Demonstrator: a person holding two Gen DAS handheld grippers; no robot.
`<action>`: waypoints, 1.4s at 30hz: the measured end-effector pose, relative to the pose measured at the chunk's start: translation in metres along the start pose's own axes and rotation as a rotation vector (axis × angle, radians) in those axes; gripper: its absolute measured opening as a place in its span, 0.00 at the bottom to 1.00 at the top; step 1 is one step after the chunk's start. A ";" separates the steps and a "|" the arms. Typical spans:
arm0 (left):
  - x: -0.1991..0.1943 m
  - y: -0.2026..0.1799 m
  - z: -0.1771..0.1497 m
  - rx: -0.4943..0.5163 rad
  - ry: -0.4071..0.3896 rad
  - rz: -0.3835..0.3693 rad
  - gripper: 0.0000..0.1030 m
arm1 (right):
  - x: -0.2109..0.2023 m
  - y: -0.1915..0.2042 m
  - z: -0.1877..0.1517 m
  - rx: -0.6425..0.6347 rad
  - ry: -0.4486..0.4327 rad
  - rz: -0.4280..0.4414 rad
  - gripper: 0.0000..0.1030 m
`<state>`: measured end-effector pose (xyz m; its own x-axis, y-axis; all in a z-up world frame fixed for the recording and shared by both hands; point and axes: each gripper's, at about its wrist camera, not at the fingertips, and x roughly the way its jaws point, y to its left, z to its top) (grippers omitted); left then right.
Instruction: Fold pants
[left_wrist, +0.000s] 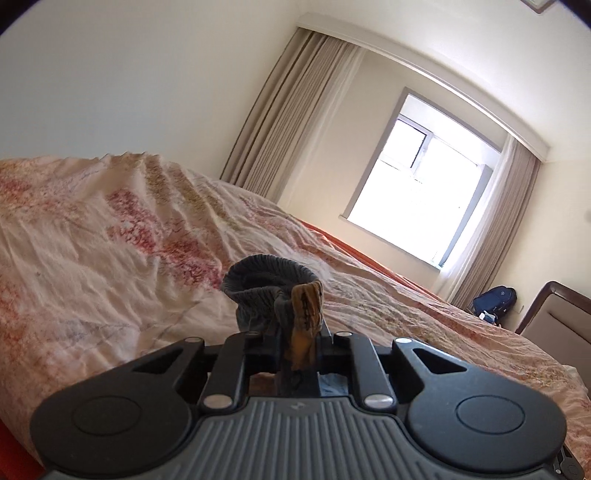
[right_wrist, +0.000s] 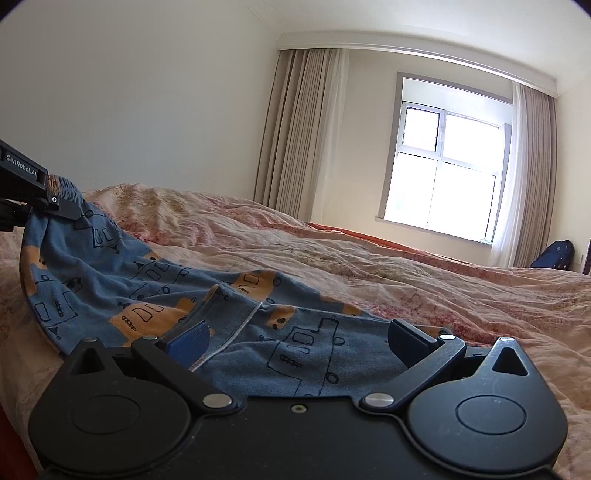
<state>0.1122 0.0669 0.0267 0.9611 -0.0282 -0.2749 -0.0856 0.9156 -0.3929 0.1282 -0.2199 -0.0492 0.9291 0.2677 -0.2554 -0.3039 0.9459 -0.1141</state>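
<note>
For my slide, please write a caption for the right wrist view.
Open right gripper over blue pants on the bed; left gripper holds the waistband.

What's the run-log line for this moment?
left gripper: shut on pants waistband, lifted | right gripper: open over pants | bed

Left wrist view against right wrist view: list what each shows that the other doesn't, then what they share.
Only the left wrist view: the left gripper from behind, shut on the bunched waistband, and a headboard. Only the right wrist view: the pants spread across the bed, the open right gripper over the cloth, and the left gripper seen from the side. Both: the bed, window, curtains and a blue bag.
</note>
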 end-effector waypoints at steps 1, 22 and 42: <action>0.000 -0.011 0.003 0.028 -0.008 -0.023 0.16 | -0.003 -0.005 0.001 0.001 -0.004 -0.011 1.00; 0.040 -0.243 -0.083 0.564 0.198 -0.379 0.16 | -0.086 -0.131 -0.039 0.059 0.028 -0.352 1.00; 0.043 -0.219 -0.103 0.468 0.303 -0.415 0.91 | -0.093 -0.149 -0.060 0.139 0.112 -0.398 1.00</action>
<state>0.1449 -0.1766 0.0108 0.7682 -0.4618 -0.4434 0.4608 0.8796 -0.1179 0.0749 -0.3970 -0.0659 0.9372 -0.1373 -0.3207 0.1118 0.9890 -0.0966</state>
